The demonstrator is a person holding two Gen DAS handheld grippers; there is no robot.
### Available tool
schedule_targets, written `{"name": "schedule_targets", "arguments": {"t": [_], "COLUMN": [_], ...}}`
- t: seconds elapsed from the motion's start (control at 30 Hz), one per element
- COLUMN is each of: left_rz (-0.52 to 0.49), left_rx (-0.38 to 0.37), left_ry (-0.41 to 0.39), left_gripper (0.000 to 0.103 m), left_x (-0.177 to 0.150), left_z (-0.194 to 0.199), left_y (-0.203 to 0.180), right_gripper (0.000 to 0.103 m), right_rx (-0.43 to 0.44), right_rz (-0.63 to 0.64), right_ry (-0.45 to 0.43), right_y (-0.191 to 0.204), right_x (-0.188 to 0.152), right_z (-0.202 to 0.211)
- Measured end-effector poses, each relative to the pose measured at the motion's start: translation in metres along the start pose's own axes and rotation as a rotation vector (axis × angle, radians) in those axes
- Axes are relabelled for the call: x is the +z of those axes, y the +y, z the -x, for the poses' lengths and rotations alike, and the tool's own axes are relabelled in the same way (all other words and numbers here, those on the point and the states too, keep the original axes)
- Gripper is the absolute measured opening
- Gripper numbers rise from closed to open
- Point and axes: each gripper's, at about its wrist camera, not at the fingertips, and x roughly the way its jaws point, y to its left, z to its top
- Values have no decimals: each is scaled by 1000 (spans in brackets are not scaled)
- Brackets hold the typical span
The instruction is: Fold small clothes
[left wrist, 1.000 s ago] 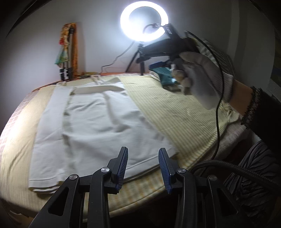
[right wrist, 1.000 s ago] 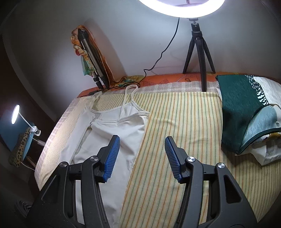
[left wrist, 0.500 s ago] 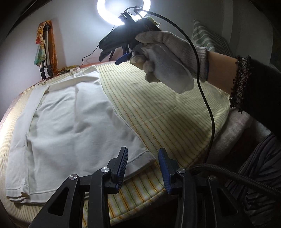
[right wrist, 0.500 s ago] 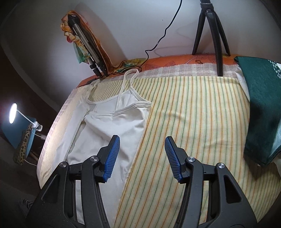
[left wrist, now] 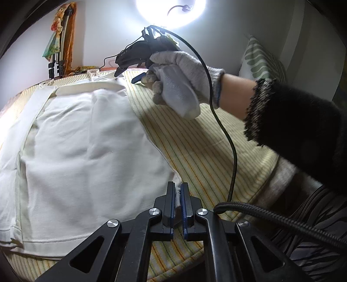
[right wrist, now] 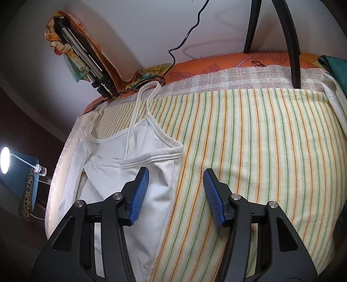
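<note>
Left hand-held gripper (left wrist: 177,195) now clamps white cotton camisole (left wrist: 86,151) hem corner; right hand-held gripper (right wrist: 175,191) apart above top edge; next grip there, fold.

White camisole (right wrist: 138,173), striped yellow sheet (right wrist: 249,141)

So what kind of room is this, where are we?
Likely a bedroom set up for filming: a white camisole lies on a striped yellow bedsheet, with a bright ring light and striped green pillow behind.
</note>
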Motion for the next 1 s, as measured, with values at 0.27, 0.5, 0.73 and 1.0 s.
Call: {"name": "schedule_targets", "arguments": {"t": [0.27, 0.5, 0.73, 1.0], "left_rz": [66, 139, 206, 310], "left_rx": [-44, -68, -52, -25], "left_ry": [-35, -82, -112, -146], "left_gripper": [1, 1, 1, 1], "left_x": [4, 3, -4, -14], "left_z": [14, 33, 50, 64], "left_y": [12, 24, 37, 53], "right_gripper": [7, 6, 6, 6], "right_rx": [22, 3, -84, -119], "right_rz": [-10, -33, -11, 85], "right_ry": [26, -12, -15, -25], "right_y": [11, 31, 59, 109], "right_x": [9, 20, 25, 24], "right_z": [-3, 13, 8, -7]}}
